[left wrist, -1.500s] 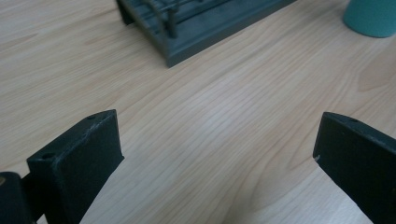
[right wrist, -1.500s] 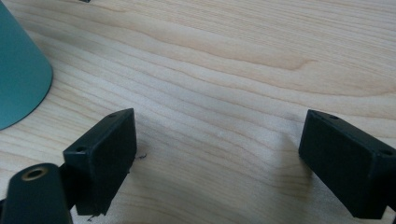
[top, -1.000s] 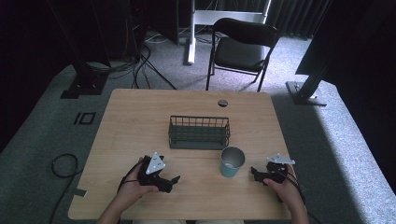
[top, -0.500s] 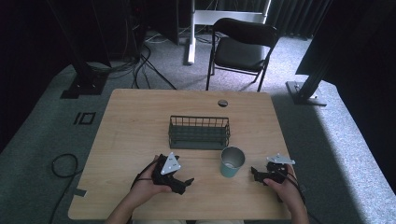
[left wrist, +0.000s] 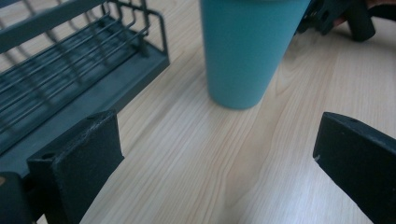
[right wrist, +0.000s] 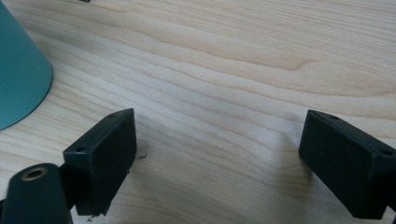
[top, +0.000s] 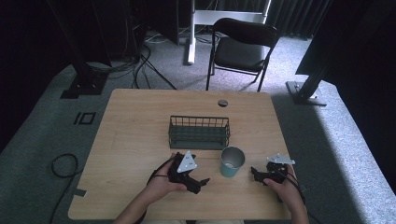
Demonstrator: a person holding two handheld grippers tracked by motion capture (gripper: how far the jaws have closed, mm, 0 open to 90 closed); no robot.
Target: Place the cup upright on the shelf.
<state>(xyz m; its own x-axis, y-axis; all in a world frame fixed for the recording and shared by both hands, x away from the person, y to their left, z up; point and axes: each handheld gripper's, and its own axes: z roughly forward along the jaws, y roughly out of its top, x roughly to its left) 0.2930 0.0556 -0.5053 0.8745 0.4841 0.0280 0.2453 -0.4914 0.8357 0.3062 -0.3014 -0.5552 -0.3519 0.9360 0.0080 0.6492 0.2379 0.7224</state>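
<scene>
With my left gripper (top: 201, 181) spread wide and aimed at the teal cup (top: 232, 161), I judge I should centre it squarely between both pads before closing, while my right gripper (top: 255, 172) waits open beside it.

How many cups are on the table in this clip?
1. A single teal cup stands upright on the table, just in front of the wire basket near its right end, between the left gripper and the right gripper. The basket looks empty.

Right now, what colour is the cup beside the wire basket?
Teal; the cup shows best in the left gripper view.
</scene>
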